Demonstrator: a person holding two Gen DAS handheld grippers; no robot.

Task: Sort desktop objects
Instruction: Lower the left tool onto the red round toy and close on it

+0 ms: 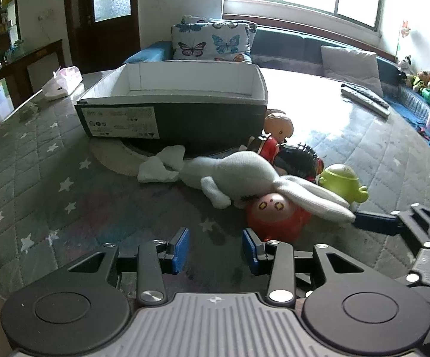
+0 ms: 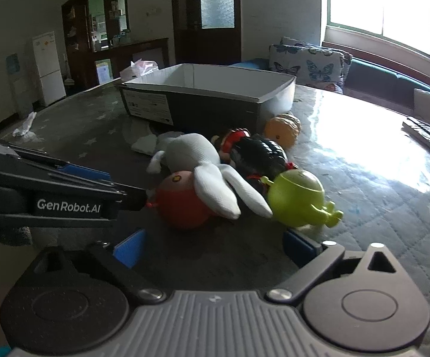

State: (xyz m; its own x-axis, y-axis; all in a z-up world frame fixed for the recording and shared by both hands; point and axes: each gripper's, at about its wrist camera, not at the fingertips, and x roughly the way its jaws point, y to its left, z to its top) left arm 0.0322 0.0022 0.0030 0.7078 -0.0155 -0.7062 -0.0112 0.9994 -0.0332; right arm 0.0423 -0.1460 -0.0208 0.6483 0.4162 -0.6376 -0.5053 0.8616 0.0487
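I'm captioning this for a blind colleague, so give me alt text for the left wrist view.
The open left tool hovers low over a star-patterned table cover, holding nothing, its right pad close to a red round toy. A white plush rabbit lies across a toy pile with a green figure, in front of an open shoebox.
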